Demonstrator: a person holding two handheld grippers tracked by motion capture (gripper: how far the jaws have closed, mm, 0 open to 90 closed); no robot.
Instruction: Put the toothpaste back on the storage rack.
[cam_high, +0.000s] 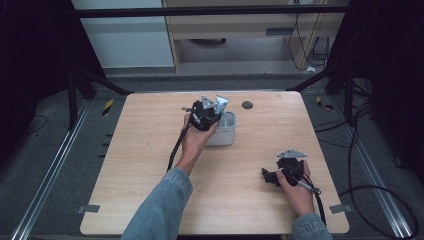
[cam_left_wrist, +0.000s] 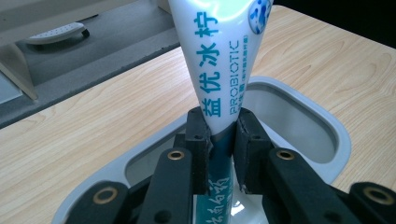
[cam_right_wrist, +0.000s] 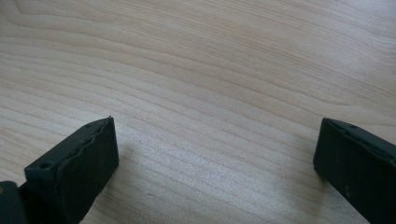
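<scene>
Standing upright in left gripper (cam_left_wrist: 219, 140): toothpaste tube (cam_left_wrist: 217, 60).

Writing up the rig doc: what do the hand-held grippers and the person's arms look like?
Both the left gripper and the right gripper are black with two flat jaws, brass-coloured pivot rivets, a grey three-cornered plate on top and a black trailing cable. Blue denim sleeves cover both forearms.

A pale wooden tabletop (cam_high: 150, 165) sits on grey carpeted floor (cam_high: 50, 150), metal rails (cam_high: 47, 175) running along either side, a light wood cabinet (cam_high: 240, 25) beyond its far edge, cables (cam_high: 380, 195) coiled right.
</scene>
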